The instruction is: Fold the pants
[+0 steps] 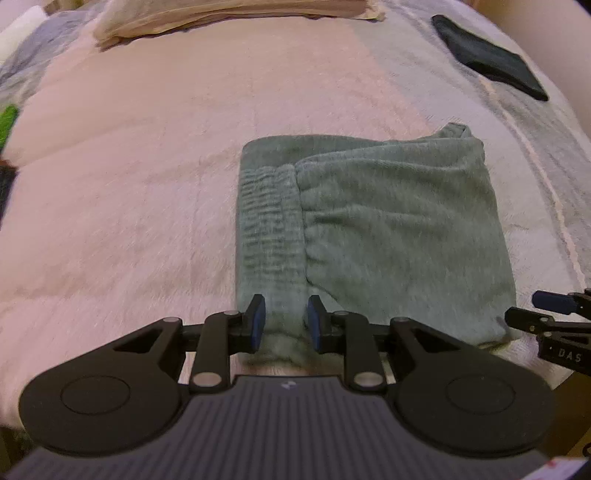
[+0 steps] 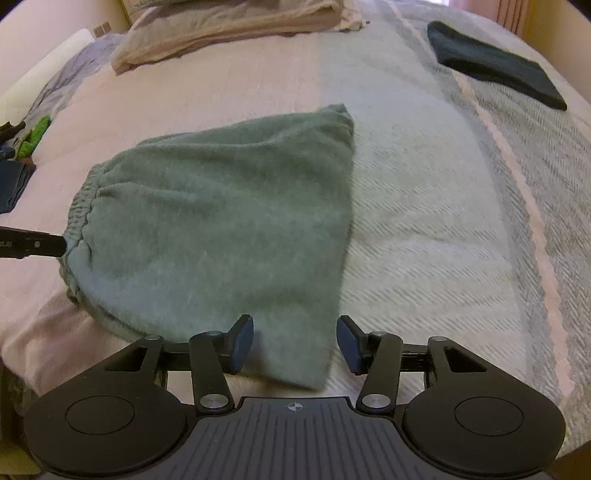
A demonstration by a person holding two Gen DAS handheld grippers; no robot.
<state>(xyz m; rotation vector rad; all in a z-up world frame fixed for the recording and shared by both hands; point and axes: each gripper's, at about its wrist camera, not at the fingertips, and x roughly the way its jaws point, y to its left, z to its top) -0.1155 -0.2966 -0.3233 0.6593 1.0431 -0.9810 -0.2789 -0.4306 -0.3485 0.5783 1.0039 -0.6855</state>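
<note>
Left tool (image 1: 284, 321) pinches the waistband; right tool (image 2: 295, 341) gapes over the hem corner.
Folded green pants (image 1: 388, 221) lie on the bed (image 1: 129, 203), centre-right of frame, long axis running away from both tools; the left tool alone has hold.

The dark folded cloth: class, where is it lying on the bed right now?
In both wrist views the dark folded cloth lies at the far upper right on the grey striped blanket, well beyond the green pants and right of the pillow.
</note>
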